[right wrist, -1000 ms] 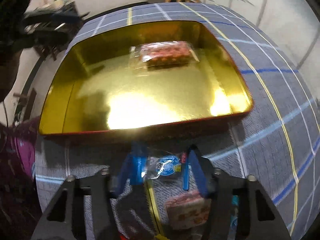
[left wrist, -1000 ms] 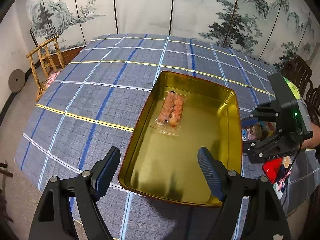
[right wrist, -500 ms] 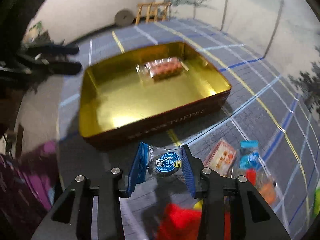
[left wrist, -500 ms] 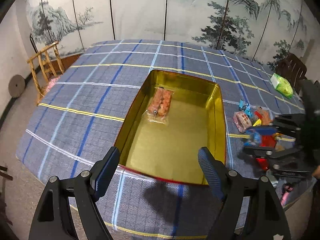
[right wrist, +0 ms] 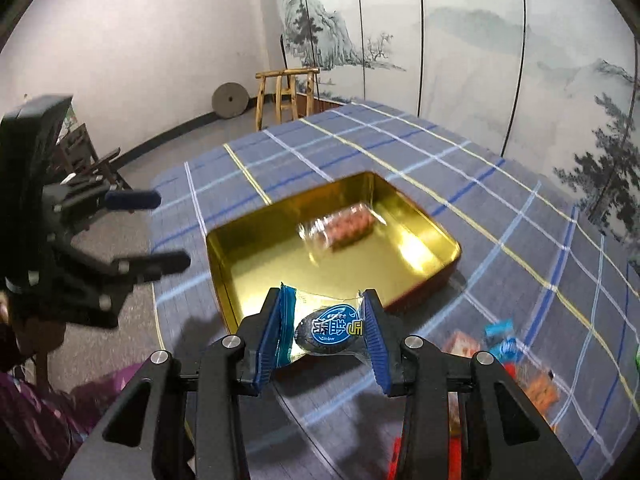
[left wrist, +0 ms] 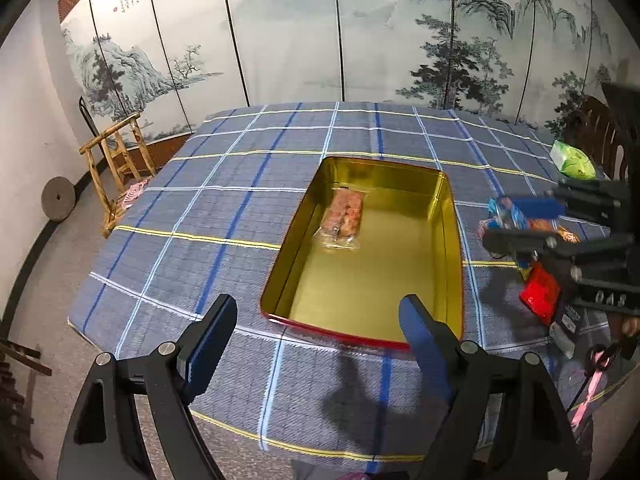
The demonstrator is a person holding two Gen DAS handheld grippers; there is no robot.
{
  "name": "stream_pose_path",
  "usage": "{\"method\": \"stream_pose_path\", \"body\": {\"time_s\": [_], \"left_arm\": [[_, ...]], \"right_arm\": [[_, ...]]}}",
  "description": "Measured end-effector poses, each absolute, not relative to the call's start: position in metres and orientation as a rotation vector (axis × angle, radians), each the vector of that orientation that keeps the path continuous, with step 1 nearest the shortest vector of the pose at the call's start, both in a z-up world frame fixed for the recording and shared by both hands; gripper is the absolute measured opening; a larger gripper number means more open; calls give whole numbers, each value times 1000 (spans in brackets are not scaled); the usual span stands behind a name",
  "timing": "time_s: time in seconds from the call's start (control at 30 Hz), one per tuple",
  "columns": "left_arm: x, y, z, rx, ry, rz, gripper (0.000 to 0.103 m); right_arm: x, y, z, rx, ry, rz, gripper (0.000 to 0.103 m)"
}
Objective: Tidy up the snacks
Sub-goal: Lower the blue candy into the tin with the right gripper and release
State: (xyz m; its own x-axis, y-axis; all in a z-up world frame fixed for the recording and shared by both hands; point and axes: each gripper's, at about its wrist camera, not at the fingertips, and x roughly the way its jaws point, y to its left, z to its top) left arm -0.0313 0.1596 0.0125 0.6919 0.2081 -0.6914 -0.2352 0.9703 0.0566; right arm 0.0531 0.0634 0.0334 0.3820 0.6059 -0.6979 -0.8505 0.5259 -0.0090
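Observation:
A gold tin [left wrist: 450, 240] [right wrist: 224, 264] sits on the plaid tablecloth, with one clear packet of orange snacks [left wrist: 344, 216] [right wrist: 348, 226] lying in it. My right gripper [right wrist: 326, 330] is shut on a blue wrapped snack [right wrist: 330, 330] and holds it in the air above the tin's near edge; it also shows in the left wrist view [left wrist: 516, 220]. My left gripper [left wrist: 316, 336] is open and empty, above the table's near edge in front of the tin; it also shows in the right wrist view [right wrist: 160, 232].
Loose snack packets [right wrist: 516, 364] [left wrist: 540, 292] lie on the cloth to the right of the tin. A green packet [left wrist: 572, 160] lies at the far right. A wooden stool [left wrist: 116, 168] and painted screen stand beyond the table.
My right gripper has lifted the blue snack off the cloth and carried it up toward the tin. My left gripper has drawn back and up from the tin.

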Motion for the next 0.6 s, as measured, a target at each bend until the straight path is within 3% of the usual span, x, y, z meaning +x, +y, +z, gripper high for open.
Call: {"method": "stream_pose_path", "body": {"time_s": [0.6], "left_arm": [[-45,174,6,-25,765,265,81]], "right_arm": [[98,116,26,-379,741,888,41]]}}
